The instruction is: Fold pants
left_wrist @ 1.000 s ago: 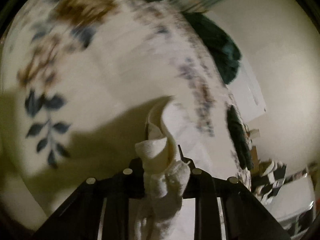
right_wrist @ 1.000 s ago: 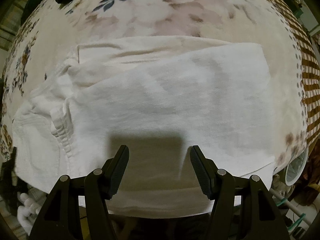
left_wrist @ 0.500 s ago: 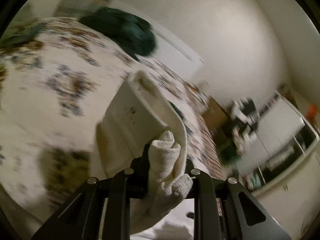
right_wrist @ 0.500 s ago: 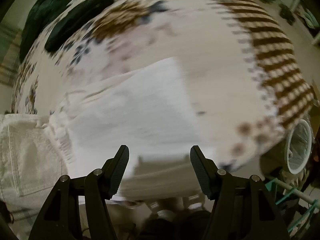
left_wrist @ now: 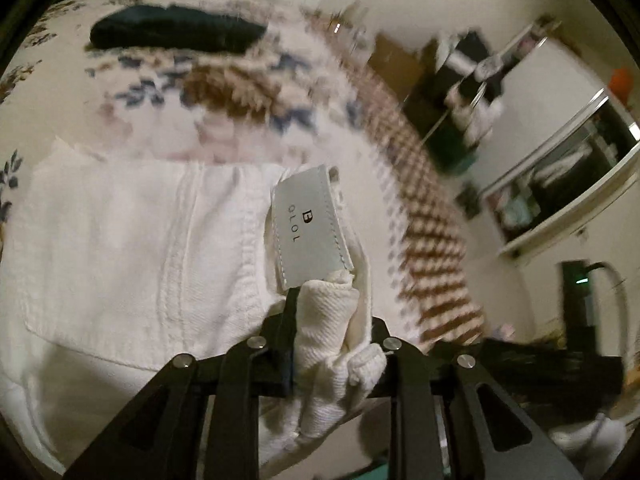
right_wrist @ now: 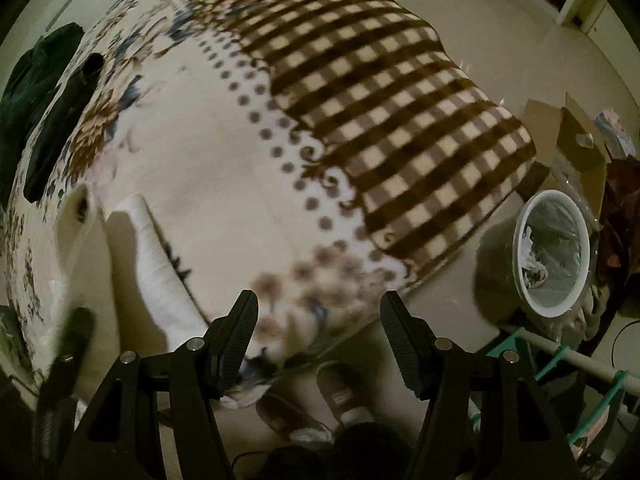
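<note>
The white pants (left_wrist: pixel 132 248) lie on the patterned bed cover, with a back pocket and a grey brand patch (left_wrist: pixel 310 226) showing. My left gripper (left_wrist: pixel 332 312) is shut on a bunched fold of the pants at the waistband and holds it over the rest of the garment. In the right wrist view the pants (right_wrist: pixel 156 280) show only as a white edge at the lower left. My right gripper (right_wrist: pixel 318 308) is open and empty, above the near corner of the bed.
The bed cover (right_wrist: pixel 400 128) is floral and brown-checked. Dark green clothes (left_wrist: pixel 176 32) lie at the bed's far side. A white bin (right_wrist: pixel 554 256), cardboard boxes (right_wrist: pixel 576 136) and a teal rack (right_wrist: pixel 592 404) stand on the floor to the right. Shoes (right_wrist: pixel 320 412) are below the gripper.
My left gripper has swung the held waistband across and down over the pants. My right gripper has moved off the pants to the right, over the bed's corner, and stays open.
</note>
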### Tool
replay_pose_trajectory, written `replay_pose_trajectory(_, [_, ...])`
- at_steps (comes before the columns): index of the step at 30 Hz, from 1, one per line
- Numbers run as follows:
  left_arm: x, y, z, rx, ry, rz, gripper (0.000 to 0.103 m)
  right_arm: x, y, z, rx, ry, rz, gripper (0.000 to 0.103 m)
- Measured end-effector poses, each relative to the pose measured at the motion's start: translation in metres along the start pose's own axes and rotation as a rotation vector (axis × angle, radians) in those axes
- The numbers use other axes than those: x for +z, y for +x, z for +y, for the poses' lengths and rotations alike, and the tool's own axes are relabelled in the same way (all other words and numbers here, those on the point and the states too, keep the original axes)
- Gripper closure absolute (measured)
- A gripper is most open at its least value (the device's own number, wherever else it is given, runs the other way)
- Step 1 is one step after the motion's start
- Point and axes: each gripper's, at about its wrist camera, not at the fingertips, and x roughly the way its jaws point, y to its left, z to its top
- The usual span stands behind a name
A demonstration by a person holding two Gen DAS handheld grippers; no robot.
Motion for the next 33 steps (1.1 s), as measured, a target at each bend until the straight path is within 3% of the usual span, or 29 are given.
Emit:
replay_pose_trajectory(2, [0.005, -0.001, -0.001, 0.02, -0.017, 0.031, 0.079, 0.001, 0.002, -0.003, 0.029, -0.001, 0.018, 0.037])
replay_pose_trajectory(4, [0.006, -0.002, -0.005, 0.048, -0.024, 0.046, 0.062, 0.003, 0.003, -0.002, 0.064, -0.014, 0.033, 0.034])
replay_pose_trajectory(5, [0.009, -0.007, -0.007, 0.069, -0.026, 0.059, 0.029, 0.004, 0.004, 0.001, 0.086, -0.023, 0.037, 0.033])
replay_pose_trajectory(6, [0.015, -0.011, -0.008, 0.076, -0.036, 0.067, 0.005, 0.005, 0.003, 0.005, 0.115, -0.033, 0.04, 0.033])
replay_pose_trajectory(10, [0.04, -0.032, 0.008, 0.061, -0.104, 0.039, 0.004, 0.013, 0.003, 0.034, 0.238, -0.094, 0.058, 0.03])
replay_pose_trajectory(13, [0.053, -0.055, 0.029, 0.12, -0.119, 0.009, 0.004, 0.021, 0.008, 0.061, 0.325, -0.148, 0.08, 0.02])
replay_pose_trajectory(17, [0.056, -0.075, 0.078, 0.265, -0.126, -0.001, 0.004, 0.031, 0.036, 0.101, 0.444, -0.193, 0.173, 0.015])
replay_pose_trajectory(21, [0.043, -0.065, 0.136, 0.406, -0.158, 0.084, 0.004, 0.037, 0.07, 0.126, 0.472, -0.181, 0.238, 0.016])
replay_pose_trajectory(22, [0.04, -0.062, 0.146, 0.431, -0.162, 0.106, 0.004, 0.036, 0.075, 0.129, 0.506, -0.168, 0.232, 0.03])
replay_pose_trajectory(23, [0.037, -0.057, 0.158, 0.442, -0.176, 0.136, 0.004, 0.036, 0.078, 0.132, 0.523, -0.173, 0.224, 0.054])
replay_pose_trajectory(24, [0.037, -0.055, 0.164, 0.44, -0.19, 0.145, 0.004, 0.034, 0.077, 0.137, 0.508, -0.192, 0.212, 0.061])
replay_pose_trajectory(26, [0.037, -0.057, 0.173, 0.431, -0.211, 0.142, 0.004, 0.029, 0.067, 0.146, 0.495, -0.239, 0.152, 0.093])
replay_pose_trajectory(33, [0.054, -0.063, 0.17, 0.37, -0.239, 0.094, 0.004, 0.028, 0.018, 0.135, 0.375, -0.223, 0.017, 0.093])
